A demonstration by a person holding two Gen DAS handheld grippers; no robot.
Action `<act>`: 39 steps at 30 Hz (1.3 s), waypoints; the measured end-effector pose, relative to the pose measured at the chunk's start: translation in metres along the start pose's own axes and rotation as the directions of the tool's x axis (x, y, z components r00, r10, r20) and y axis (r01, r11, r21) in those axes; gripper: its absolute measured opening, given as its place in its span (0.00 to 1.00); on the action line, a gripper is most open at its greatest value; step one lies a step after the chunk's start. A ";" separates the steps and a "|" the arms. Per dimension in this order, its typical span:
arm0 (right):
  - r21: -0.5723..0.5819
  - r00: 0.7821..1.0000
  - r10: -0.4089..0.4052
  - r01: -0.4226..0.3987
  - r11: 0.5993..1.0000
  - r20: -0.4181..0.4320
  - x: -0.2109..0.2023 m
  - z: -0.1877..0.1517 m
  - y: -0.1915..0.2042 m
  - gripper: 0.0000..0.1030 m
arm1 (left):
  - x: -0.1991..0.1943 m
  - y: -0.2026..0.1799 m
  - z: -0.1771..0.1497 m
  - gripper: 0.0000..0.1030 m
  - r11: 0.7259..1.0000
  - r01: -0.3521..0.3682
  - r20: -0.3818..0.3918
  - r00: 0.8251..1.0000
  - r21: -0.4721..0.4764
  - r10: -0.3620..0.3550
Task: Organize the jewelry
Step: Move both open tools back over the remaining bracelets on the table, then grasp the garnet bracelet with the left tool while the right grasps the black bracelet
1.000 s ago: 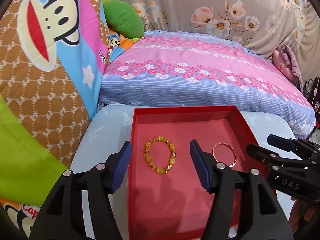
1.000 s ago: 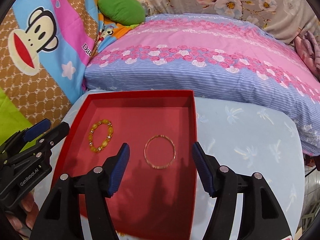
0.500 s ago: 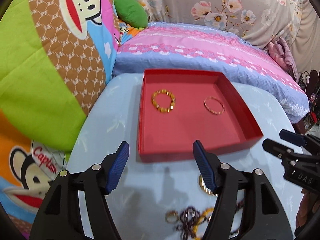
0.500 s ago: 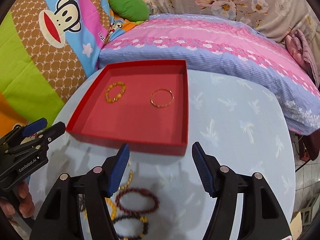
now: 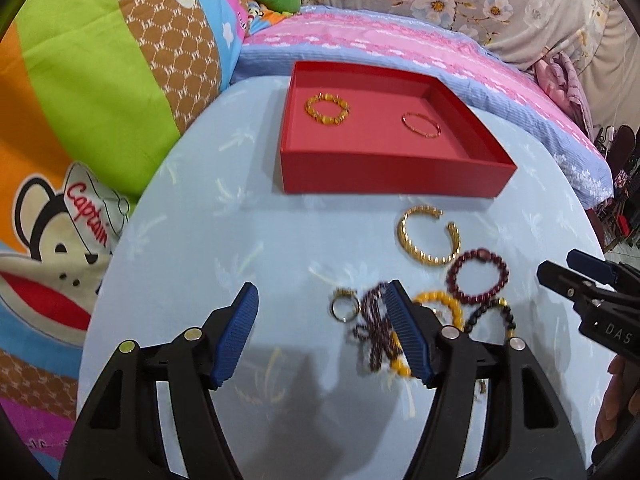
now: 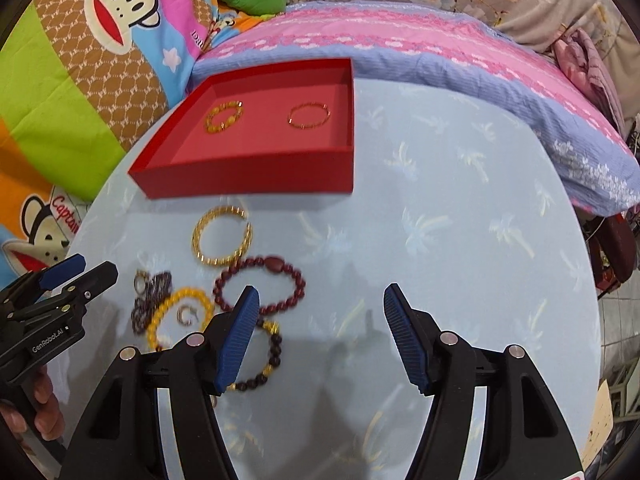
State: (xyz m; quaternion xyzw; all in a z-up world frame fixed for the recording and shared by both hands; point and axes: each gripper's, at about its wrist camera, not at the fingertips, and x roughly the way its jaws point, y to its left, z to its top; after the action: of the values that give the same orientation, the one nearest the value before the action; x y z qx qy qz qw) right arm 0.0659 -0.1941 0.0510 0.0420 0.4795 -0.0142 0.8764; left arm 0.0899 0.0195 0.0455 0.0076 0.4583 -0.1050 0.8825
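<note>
Both claws drawn back from red tray (image 5: 384, 176), left claw (image 5: 324, 336), right claw (image 6: 320, 336), angled down, agape

Left gripper (image 5: 322, 336) tilted steeply downward, jaws apart, nothing between the pads. Right gripper (image 6: 320, 338) beside it, angled down alike, jaws equally wide, empty. Fingers (image 6: 44, 412) wrapped around the left handle.

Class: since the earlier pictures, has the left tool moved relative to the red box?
Yes. The left tool has pulled back from the red box, toward the loose bracelets.
</note>
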 end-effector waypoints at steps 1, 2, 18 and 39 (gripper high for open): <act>-0.002 1.000 0.002 -0.002 1.000 -0.010 0.002 -0.006 0.002 0.61 | 0.000 0.000 -0.003 0.61 1.000 0.002 -0.004 1.000 0.001 -0.002; -0.002 1.000 0.005 -0.005 1.000 -0.017 0.003 -0.010 0.003 0.61 | 0.000 -0.001 -0.007 0.61 1.000 0.004 -0.009 1.000 0.002 -0.004; -0.055 0.999 0.011 -0.014 0.998 -0.048 0.022 -0.036 0.029 0.41 | 0.008 -0.009 -0.029 0.60 0.998 0.056 -0.056 0.997 -0.021 -0.057; -0.050 0.998 0.040 -0.043 0.998 -0.051 0.023 -0.038 0.025 0.07 | 0.012 -0.021 -0.023 0.06 0.983 0.184 -0.074 0.981 0.017 -0.182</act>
State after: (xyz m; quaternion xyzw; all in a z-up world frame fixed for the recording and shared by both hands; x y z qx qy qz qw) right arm 0.0479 -0.1653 0.0123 0.0301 0.5005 0.0172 0.8651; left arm 0.0740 -0.0008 0.0243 -0.0204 0.4872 -0.1908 0.8520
